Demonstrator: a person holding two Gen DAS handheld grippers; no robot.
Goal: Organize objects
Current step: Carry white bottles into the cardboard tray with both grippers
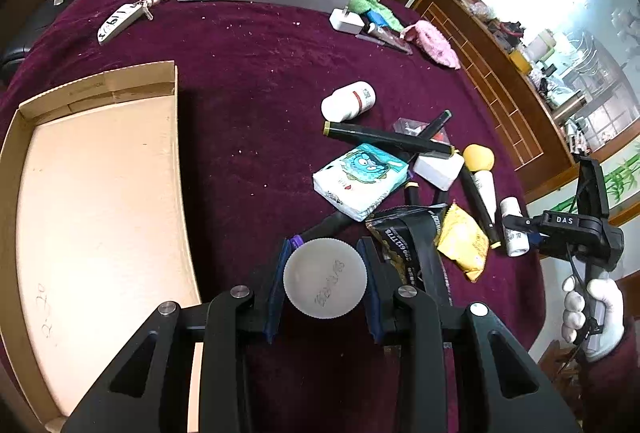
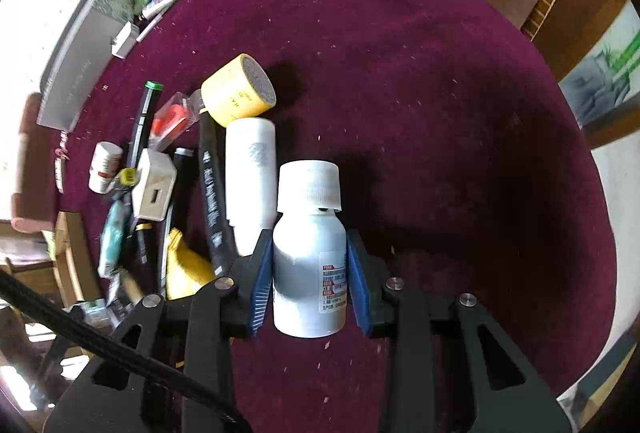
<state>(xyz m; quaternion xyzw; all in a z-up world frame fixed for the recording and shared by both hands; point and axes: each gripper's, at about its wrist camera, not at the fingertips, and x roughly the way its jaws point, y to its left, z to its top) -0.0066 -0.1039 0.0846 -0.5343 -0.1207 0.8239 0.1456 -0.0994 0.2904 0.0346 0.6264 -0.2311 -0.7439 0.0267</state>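
At far left on the maroon bench [image 1: 248,45] lies the open cardboard tray [image 1: 100,193]. Beside its right wall the left tool [image 1: 325,279] is closed on a round grey lid [image 1: 325,278]; pinched only at its rim, it could pop free. Rightward, the right tool [image 2: 309,273] clamps a white bottle [image 2: 309,265], which may clip the yellow-capped tube [image 2: 250,153] and markers [image 2: 210,193] cluttered just left.

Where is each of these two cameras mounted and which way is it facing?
Left wrist: on the left gripper, facing across the maroon cloth toward the cardboard tray; the gloved right hand shows.
Right wrist: on the right gripper, clamping a white bottle.
Shared: yellow-capped tube, white charger.
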